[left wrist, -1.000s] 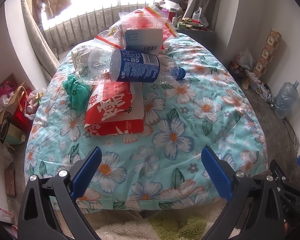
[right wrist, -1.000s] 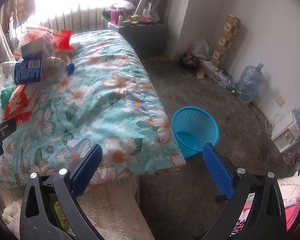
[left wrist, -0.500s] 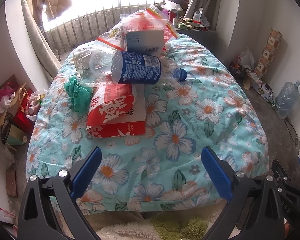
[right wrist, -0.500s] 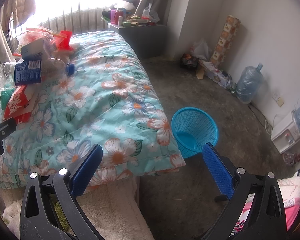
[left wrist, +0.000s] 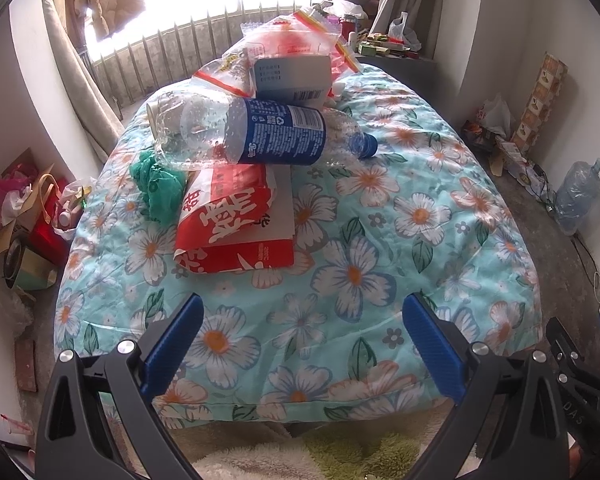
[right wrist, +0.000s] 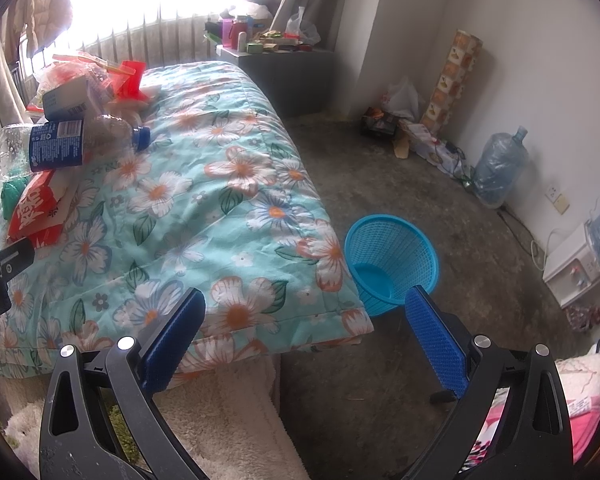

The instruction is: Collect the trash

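Trash is piled on a floral quilt (left wrist: 360, 240): a clear plastic bottle (left wrist: 260, 134) with a blue label, a red and white paper bag (left wrist: 232, 224), a green plastic bag (left wrist: 156, 184), a white carton (left wrist: 292, 76) and clear zip bags (left wrist: 284, 40). My left gripper (left wrist: 300, 336) is open and empty, short of the red bag. My right gripper (right wrist: 304, 332) is open and empty at the quilt's front right corner. A blue mesh basket (right wrist: 392, 256) stands on the floor beside the quilt. The bottle (right wrist: 60, 144) and red bag (right wrist: 36, 208) also show in the right wrist view.
A large water jug (right wrist: 496, 168) and a tall patterned box (right wrist: 452, 80) stand along the right wall. A grey cabinet (right wrist: 284, 76) with clutter is behind the quilt. Bags and boxes (left wrist: 28, 216) lie on the floor at left. A fluffy rug (right wrist: 220, 420) lies below.
My left gripper has moved forward and slightly up toward the trash pile, which looks nearer. The right gripper has barely moved. Both stay open.
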A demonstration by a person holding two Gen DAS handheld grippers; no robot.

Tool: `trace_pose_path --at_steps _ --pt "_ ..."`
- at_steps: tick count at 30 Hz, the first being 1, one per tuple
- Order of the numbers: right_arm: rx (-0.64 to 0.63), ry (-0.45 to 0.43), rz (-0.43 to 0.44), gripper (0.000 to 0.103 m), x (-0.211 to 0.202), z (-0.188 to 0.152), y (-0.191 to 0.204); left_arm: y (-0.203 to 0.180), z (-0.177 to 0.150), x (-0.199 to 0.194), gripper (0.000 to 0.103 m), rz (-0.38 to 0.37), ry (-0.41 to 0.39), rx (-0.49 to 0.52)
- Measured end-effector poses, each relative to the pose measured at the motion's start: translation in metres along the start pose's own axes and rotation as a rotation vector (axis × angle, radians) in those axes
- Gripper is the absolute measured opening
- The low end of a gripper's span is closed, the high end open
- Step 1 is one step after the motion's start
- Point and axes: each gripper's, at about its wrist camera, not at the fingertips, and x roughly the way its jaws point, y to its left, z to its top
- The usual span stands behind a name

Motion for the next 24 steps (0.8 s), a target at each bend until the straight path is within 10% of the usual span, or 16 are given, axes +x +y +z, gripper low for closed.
trace_pose_path --at_steps 24 --pt "0.009 -0.022 -0.005 0.096 0.009 0.029 0.014 0.019 0.012 0.009 0.097 0.022 -0.029 -0.034"
